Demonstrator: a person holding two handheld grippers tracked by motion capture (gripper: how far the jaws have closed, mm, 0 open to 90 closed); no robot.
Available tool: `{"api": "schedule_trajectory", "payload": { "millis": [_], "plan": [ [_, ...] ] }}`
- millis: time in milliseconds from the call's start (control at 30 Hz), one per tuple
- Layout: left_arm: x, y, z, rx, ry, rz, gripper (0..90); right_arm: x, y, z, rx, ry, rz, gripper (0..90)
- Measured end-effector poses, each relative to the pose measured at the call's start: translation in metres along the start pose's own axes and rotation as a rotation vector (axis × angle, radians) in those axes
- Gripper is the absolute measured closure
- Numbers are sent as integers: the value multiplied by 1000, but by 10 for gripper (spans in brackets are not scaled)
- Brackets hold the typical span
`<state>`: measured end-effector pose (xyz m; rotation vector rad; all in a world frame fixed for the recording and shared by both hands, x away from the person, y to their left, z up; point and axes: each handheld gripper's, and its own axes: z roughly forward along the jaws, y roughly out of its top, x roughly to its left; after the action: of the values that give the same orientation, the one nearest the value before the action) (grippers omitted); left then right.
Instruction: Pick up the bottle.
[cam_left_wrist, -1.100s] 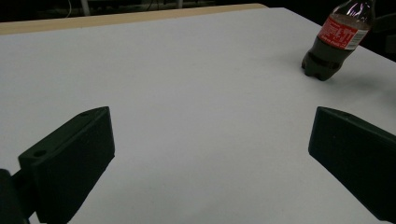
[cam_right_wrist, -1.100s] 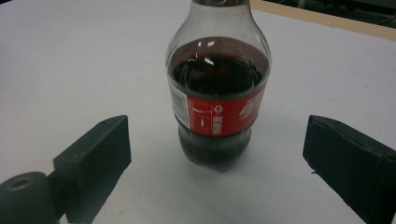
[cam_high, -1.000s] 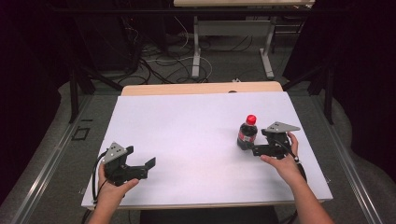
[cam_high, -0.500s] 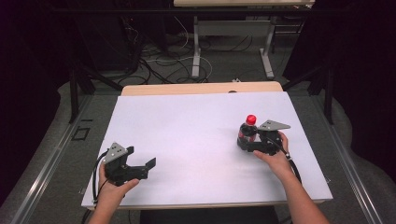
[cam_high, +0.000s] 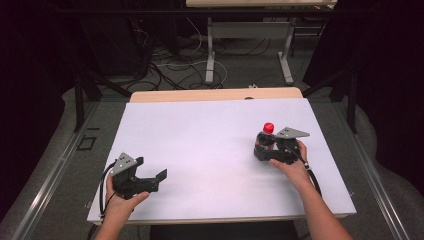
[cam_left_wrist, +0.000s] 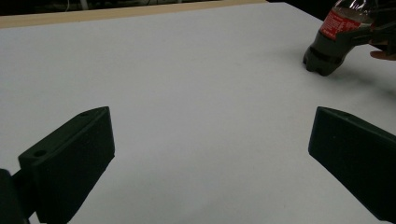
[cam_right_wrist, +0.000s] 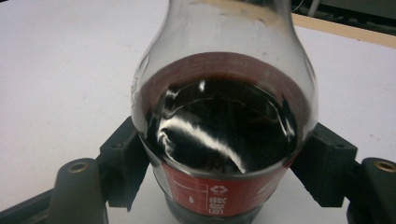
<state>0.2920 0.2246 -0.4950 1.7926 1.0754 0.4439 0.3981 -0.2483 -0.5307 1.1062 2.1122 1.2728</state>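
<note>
Two handheld grippers over white table. Right gripper at table's right side, jaws just closing, now clamped on either side of cola bottle; pads press red label in right gripper view. Bottle upright on table, red cap on top, dark drink inside. Left gripper near front left edge, well apart from bottle, jaws spread wide, nothing between them.
</note>
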Motion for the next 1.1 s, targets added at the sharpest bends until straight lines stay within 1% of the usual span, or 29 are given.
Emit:
{"api": "schedule_trajectory", "payload": {
  "millis": [33, 67, 100, 133, 167, 233, 267, 300, 433, 467, 600, 633, 667, 800, 867, 900, 933, 967, 1033, 1067, 1100],
  "plan": [
    [0, 0, 0, 0, -1, 1, 4, 0, 0, 0, 0, 0, 0, 268],
    [-1, 0, 1, 0, -3, -8, 4, 1, 0, 1, -5, 3, 12, 266],
    [-1, 0, 1, 1, -3, -8, 4, 1, 1, 0, 0, -1, 15, 265],
    [-1, 0, 0, 0, -3, -8, 4, 0, 1, 1, -2, -1, 8, 264],
    [0, 0, 0, 1, 0, 1, 4, 0, 1, 1, -2, -1, 8, 264],
    [0, 0, 0, 0, 1, 2, 4, 1, 2, 0, -1, 1, 14, 262],
    [-1, 0, 0, -1, -2, -8, 4, 1, 2, 1, -2, 0, 16, 262],
    [-1, 0, 0, -1, -1, -8, 4, 1, 3, 1, -3, -1, 25, 262],
    [0, 0, 0, -1, -1, -9, 4, 2, 4, 1, -1, -1, 24, 263],
    [0, 0, 0, -2, -1, -8, 4, 1, 4, 1, -2, 0, 15, 265],
    [0, 0, 0, -2, 0, -7, 4, 1, 7, 0, 23, -7, 1, 277],
    [0, 0, 0, -2, 0, -7, 4, 2, 8, 0, 26, -8, 4, 278],
    [0, 0, 0, -3, 0, -7, 4, 2, 9, 0, 30, -10, -8, 280],
    [0, 0, 0, -2, 0, -7, 5, 3, 11, -1, 48, -15, -11, 285],
    [0, 1, 0, -2, 0, 6, 5, 4, 12, -2, 54, 4, -7, 286],
    [-1, 1, 0, -4, -2, -3, 5, 6, 12, -3, 59, 10, -11, 287],
    [-1, 1, 0, 1, 0, 6, 6, 7, 13, -3, 60, 14, -20, 287],
    [-1, 1, 1, -1, -2, 10, 7, 10, 13, -4, 63, 26, -20, 287],
    [-4, 2, 2, 2, -10, 3, 8, 16, 14, -6, 61, 48, -45, 287],
    [-4, 2, 2, 2, -12, 18, 9, 20, 15, -7, 60, 56, -49, 287],
    [-5, 3, 2, 4, -17, 15, 9, 24, 16, -8, 58, 70, -55, 287]
  ]
}}
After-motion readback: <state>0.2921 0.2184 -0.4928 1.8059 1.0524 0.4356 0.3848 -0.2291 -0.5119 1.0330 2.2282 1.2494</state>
